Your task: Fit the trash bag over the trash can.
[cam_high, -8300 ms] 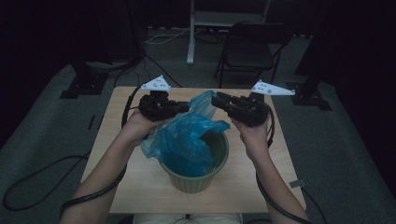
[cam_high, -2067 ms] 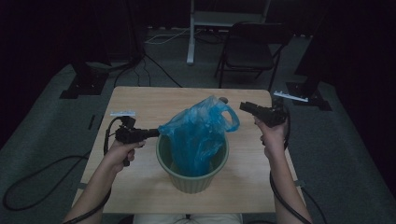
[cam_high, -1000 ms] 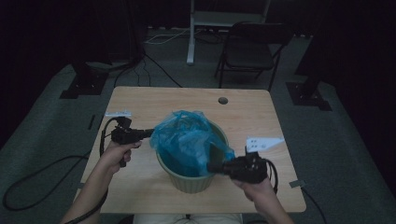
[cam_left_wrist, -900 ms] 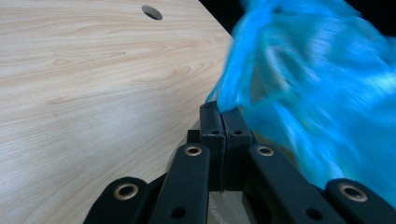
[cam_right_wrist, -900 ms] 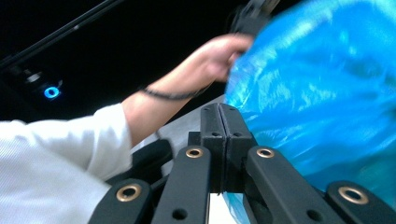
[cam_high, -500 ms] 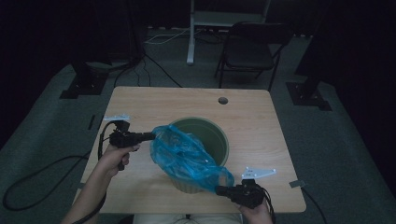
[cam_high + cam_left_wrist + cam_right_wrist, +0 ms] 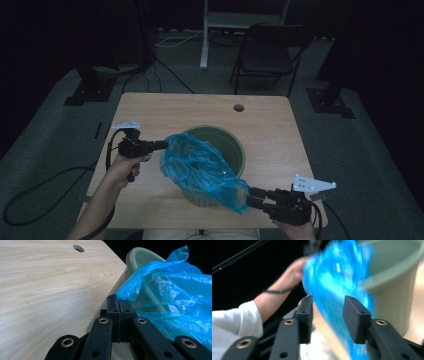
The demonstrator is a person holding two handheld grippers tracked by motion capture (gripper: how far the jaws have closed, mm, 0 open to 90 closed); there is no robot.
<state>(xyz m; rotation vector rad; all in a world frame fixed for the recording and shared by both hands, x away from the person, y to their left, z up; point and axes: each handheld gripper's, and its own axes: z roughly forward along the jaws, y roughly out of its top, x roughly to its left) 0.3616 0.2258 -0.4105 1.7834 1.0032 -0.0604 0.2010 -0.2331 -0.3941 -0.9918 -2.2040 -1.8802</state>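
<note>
Blue plastic bag [image 7: 202, 172] — stretched across the near rim of the green bin [image 7: 231, 145], mostly outside it, on the wooden table [image 7: 280, 130]. Left gripper [image 7: 162, 145] — fingers pressed together, pinching the bag's left edge beside the bin. Right gripper [image 7: 250, 198] — at the table's near edge, fingers parted, bag between them.

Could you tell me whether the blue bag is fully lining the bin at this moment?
No. The blue bag drapes over the near rim of the bin, whose far inside is bare green; the left claw pinches its edge.
</note>
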